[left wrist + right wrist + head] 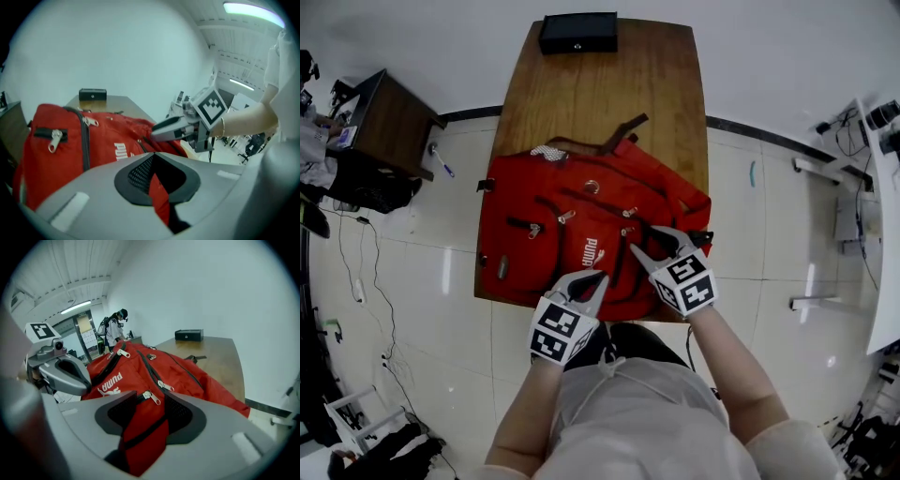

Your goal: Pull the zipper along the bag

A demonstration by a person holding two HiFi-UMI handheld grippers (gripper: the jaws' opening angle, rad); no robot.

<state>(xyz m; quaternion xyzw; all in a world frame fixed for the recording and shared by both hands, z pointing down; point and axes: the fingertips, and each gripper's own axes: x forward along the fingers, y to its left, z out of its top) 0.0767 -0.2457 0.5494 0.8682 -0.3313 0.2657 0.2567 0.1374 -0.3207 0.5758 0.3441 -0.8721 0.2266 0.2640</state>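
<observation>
The right claw (657, 244) is standing spread wide and pinching nothing. A small silver zipper pull (151, 397) is lying loose on the fabric between its tips. The left claw (154, 153) is pressing its tips together over the near edge of the red backpack (567, 202). Red fabric is showing through the opening behind those tips, but I cannot tell whether a fold is actually being caught there. The backpack is lying front-up across the near end of the wooden table (609, 94), with its dark zipper tracks running away from the person. A black box (577, 33) is sitting well beyond the backpack, at the table's far end.

The backpack is looking soft, limp and fairly light, so it is likely to bunch up and slide on the smooth wood when a zipper is drawn. The pull is a thin, floppy metal tab and probably slippery. The best grip is likely flat across the tab, close to its slider. The other claw would be anchoring the cloth just behind the slider, keeping that track taut.
</observation>
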